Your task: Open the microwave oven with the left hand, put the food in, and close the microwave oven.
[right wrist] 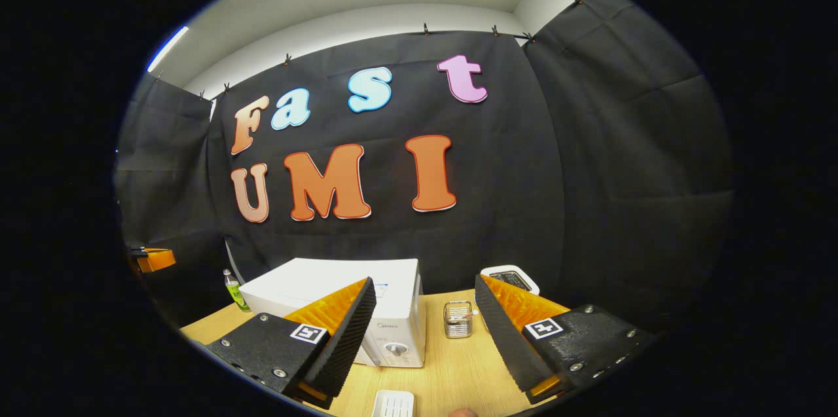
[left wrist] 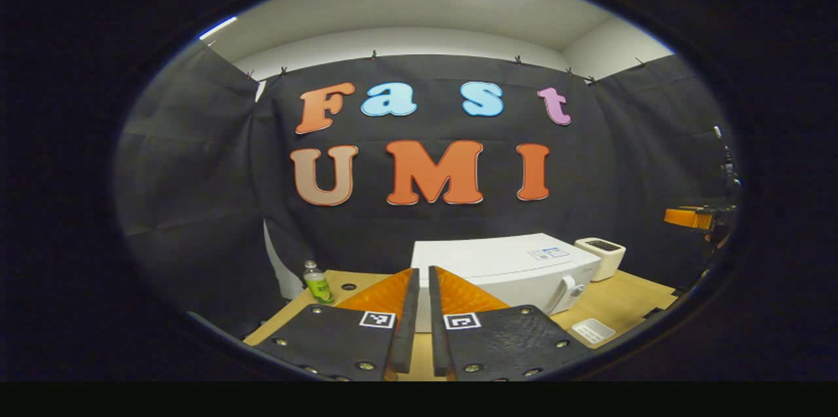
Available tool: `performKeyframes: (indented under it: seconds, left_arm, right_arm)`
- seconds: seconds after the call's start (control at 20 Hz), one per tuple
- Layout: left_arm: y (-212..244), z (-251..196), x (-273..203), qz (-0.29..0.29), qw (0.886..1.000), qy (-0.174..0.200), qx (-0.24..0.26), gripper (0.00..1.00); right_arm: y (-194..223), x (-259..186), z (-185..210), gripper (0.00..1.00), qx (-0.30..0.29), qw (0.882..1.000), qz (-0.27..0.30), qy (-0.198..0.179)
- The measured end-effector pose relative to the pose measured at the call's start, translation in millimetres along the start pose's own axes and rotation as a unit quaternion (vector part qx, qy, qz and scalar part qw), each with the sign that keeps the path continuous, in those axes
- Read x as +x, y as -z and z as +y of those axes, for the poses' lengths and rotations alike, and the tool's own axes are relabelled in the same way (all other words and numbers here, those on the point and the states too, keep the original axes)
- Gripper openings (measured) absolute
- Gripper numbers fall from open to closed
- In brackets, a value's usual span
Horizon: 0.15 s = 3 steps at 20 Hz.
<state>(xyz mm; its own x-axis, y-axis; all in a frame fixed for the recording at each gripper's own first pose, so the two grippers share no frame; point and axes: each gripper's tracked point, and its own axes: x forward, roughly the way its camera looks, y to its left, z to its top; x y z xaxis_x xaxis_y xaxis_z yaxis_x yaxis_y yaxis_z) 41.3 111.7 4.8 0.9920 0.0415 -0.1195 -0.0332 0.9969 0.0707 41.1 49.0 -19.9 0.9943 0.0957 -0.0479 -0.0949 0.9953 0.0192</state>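
Observation:
The white microwave [left wrist: 504, 263] stands on the wooden table [left wrist: 628, 302] with its door closed and its handle [left wrist: 568, 292] facing front right. My left gripper [left wrist: 423, 271] hangs in front of it, apart from it, shut with nothing between its fingers. In the right gripper view the microwave [right wrist: 340, 292] shows its knob [right wrist: 395, 348] at the lower front. My right gripper [right wrist: 425, 289] is held wide open above the table, to the right of the microwave, holding nothing. A small white ribbed dish [right wrist: 393, 404] lies near the front edge; what it holds is hidden.
A green-labelled bottle [left wrist: 318, 283] stands left of the microwave. A white boxy appliance [left wrist: 601, 256] sits behind it on the right, with a small clear cup [right wrist: 458, 319] nearby. The other gripper [left wrist: 687, 217] shows at the far right edge.

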Motion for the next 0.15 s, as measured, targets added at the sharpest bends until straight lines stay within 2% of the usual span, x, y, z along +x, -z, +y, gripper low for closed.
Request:
performKeyframes:
  seconds: [0.1, 0.15]
  left_arm:
    - [-7, 13, -15, 0.003, 1.0, -0.007, -0.006, 0.25]
    - [-10, 17, -21, 0.005, 1.0, -0.007, -0.017, 0.24]
  right_arm:
    - [-7, -1, 10, 0.94, 0.003, 1.0, -0.003, -0.008]
    - [-9, -2, 16, 0.94, 0.002, 1.0, -0.004, -0.012]
